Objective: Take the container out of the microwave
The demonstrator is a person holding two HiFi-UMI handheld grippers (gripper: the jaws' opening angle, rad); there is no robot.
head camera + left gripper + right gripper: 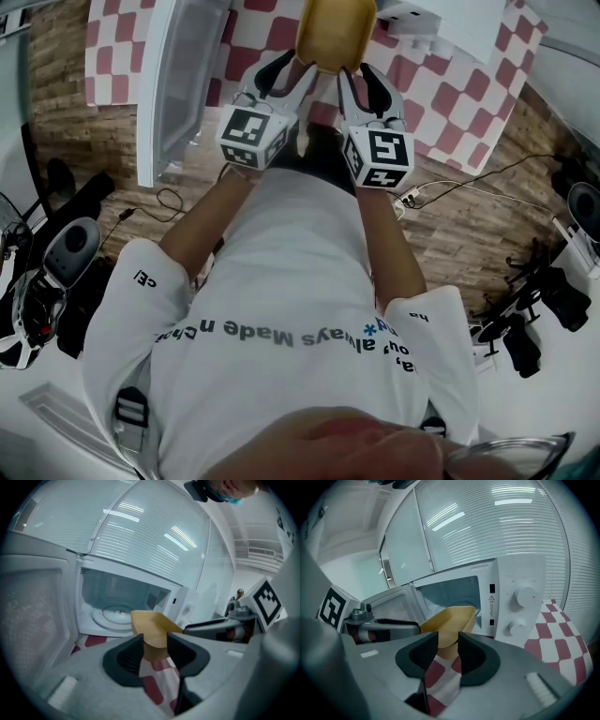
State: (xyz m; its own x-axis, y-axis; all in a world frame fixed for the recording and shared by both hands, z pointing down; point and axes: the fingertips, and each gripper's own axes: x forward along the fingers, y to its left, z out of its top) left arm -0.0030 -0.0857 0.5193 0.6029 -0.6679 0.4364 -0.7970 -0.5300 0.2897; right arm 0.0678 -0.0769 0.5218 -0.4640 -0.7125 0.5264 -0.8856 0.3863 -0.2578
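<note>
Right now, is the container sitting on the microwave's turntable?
No: in the left gripper view the turntable is bare, and the yellow container sits outside the microwave, pinched by the left gripper.

Probably a lab: microwave [519, 599] on checkered cloth [450, 103], floor cables [487, 173], black stands [521, 342].

The left forearm [202, 230] and right forearm [386, 246] stretch forward toward 12 o'clock, nearly parallel and close together. The left tongs [295, 73] and right tongs [362, 82] sit side by side, almost touching, with their marker cubes facing up. Each pair of jaws is clamped on the near end of the container [336, 33] (left at its 7 o'clock, right at its 5 o'clock).
</note>
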